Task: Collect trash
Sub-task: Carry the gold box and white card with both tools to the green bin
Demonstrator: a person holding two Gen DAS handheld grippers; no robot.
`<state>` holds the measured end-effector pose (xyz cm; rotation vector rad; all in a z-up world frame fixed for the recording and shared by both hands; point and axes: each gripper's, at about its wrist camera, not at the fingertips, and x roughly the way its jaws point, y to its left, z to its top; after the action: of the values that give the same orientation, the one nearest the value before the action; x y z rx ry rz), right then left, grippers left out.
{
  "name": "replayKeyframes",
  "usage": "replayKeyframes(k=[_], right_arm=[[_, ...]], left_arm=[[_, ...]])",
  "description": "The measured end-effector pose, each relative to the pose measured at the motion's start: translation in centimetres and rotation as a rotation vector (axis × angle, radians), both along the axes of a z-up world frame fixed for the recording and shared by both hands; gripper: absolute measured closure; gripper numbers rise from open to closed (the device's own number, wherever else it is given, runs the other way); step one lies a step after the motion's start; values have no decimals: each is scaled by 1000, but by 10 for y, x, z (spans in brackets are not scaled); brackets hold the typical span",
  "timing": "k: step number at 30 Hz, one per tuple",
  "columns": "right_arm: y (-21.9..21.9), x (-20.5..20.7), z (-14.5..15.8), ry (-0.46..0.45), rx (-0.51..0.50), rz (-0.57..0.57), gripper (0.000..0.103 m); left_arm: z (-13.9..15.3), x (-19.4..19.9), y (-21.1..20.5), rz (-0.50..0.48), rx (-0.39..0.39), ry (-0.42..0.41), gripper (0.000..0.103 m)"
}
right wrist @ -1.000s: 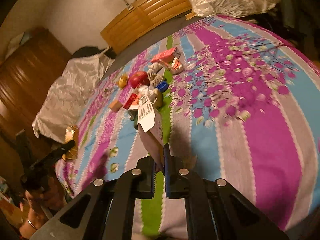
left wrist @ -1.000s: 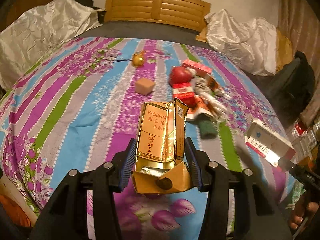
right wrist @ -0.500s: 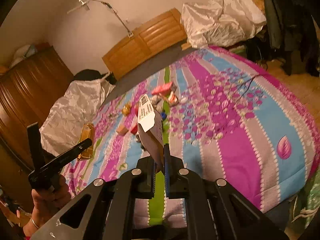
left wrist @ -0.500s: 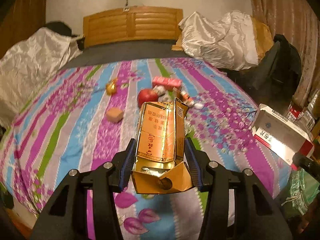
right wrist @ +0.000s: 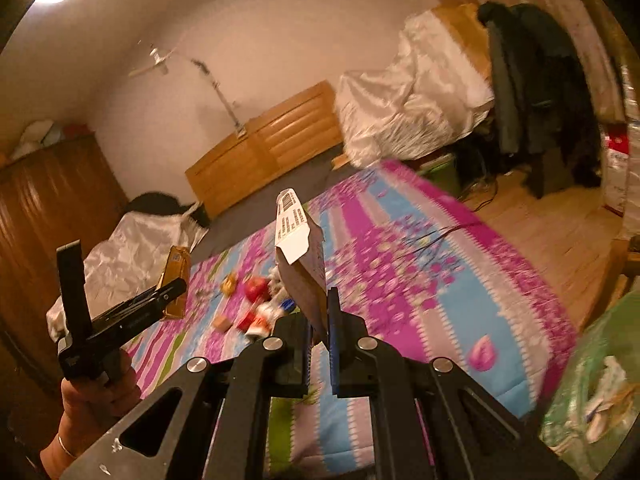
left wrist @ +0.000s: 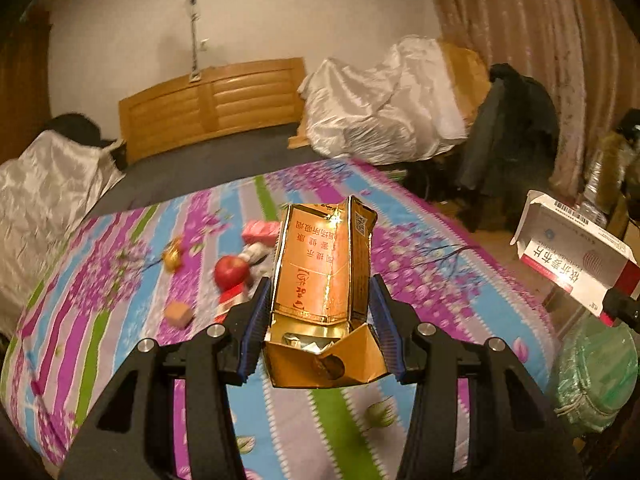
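Left wrist view shows your left gripper point(left wrist: 320, 332) clamping the light, crushable gold carton point(left wrist: 324, 276) low on its sides above the bed point(left wrist: 420, 276), while your right gripper point(right wrist: 319, 340) pinches the flimsy white box point(right wrist: 300, 256) thin.

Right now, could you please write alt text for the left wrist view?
The left gripper holds an opened gold carton upright above a striped floral bedspread. Behind it lie an apple and other litter; a white medicine box shows at right above a green bag.
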<state>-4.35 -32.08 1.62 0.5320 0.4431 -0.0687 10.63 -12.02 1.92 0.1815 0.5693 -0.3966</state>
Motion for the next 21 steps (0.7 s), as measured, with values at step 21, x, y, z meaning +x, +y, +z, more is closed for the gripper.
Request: replayKeyframes(k=[21], right_arm=[[-127,-155,3,-5,-65,-479,95]], left_arm=[[4,-54,-182,-384,81,-82,56]])
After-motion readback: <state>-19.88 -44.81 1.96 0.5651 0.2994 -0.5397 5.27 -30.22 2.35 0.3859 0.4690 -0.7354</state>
